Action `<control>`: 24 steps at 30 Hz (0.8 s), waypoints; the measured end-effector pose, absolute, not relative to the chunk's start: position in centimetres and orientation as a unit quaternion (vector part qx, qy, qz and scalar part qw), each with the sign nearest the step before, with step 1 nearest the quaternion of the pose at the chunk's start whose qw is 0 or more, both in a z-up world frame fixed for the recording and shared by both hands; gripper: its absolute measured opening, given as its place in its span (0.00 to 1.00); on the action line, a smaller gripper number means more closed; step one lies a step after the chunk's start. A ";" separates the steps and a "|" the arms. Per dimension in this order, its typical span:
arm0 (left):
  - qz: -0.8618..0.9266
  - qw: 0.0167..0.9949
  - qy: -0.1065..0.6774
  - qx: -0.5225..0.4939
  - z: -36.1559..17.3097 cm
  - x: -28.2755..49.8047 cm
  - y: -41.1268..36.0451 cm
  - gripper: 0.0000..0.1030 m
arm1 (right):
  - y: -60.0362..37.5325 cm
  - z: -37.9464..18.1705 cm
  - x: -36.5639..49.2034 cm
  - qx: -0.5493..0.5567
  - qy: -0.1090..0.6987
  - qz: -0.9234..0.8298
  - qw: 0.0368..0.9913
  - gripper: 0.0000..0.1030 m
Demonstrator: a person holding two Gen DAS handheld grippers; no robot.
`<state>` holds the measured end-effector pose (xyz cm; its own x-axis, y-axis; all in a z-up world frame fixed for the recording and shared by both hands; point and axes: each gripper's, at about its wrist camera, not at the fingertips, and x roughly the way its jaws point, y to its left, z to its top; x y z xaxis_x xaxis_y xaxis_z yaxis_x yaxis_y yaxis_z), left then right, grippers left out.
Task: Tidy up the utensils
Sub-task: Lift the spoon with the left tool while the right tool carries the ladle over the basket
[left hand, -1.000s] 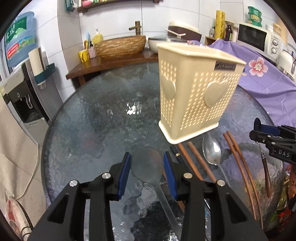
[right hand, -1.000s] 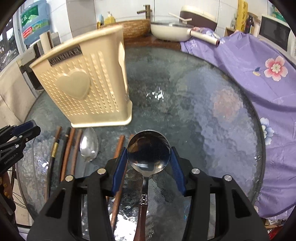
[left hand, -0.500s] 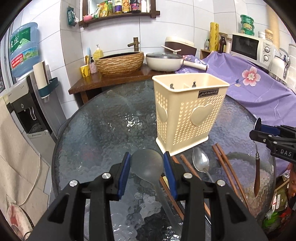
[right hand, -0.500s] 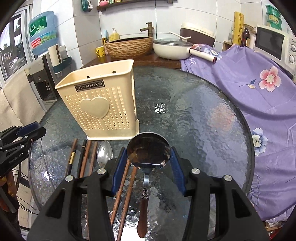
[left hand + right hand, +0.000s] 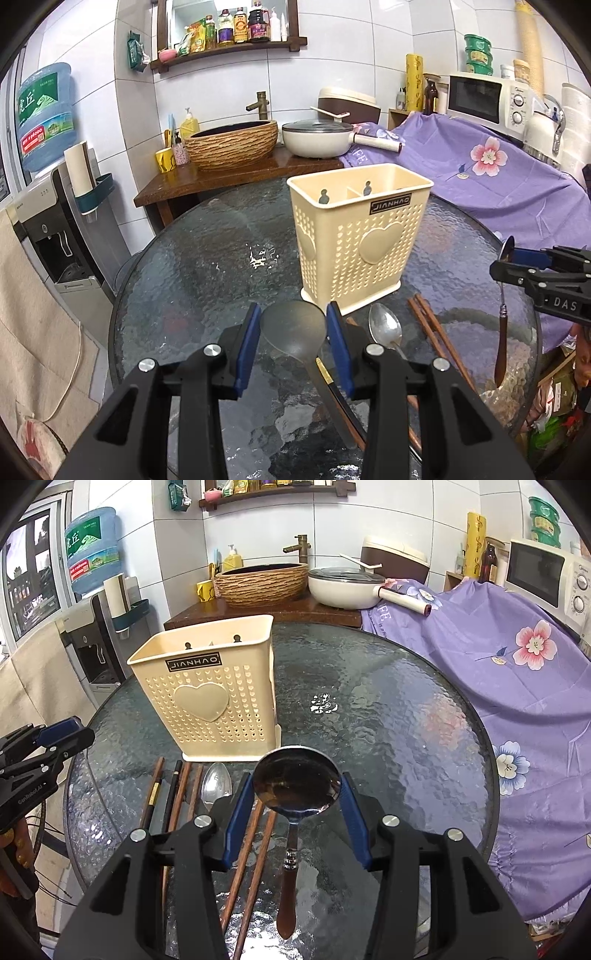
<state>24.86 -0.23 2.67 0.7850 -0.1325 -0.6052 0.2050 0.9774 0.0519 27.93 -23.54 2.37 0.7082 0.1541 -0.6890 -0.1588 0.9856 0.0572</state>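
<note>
My left gripper is shut on the bowl of a grey spoon, whose handle hangs down toward me above the table. My right gripper is shut on the bowl of a round metal spoon; its wooden handle dangles below. A cream perforated utensil holder stands upright on the glass table just beyond both grippers. At its foot lie a silver spoon and several wooden chopsticks. The right gripper also shows at the left wrist view's right edge.
The round glass table borders a purple flowered cloth on the right. Behind it a wooden counter carries a woven basin and a white pan. A water dispenser stands on the left.
Both grippers have risen with their spoons and tipped upward. The holder now sits farther off and lower, with its open top and the back wall in view.
</note>
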 end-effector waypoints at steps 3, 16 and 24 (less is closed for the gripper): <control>-0.091 0.944 0.312 0.057 3.0 24.8 -0.1 0.35 | -23.6 2.7 27.8 -0.003 0.369 0.087 0.925 0.46; -0.107 0.949 0.293 0.046 5.0 24.7 0.2 0.35 | -22.9 4.3 27.9 -0.003 0.351 0.097 0.931 0.46; -0.130 0.959 0.249 0.039 9.4 25.3 -0.1 0.35 | -22.3 8.5 28.5 0.011 0.319 0.128 0.939 0.46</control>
<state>25.29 -0.09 9.40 0.8425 -0.2302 -0.4871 0.2685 0.9632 0.0093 28.54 -22.29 8.48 0.7633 0.2470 -0.5969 -0.2327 0.9671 0.1026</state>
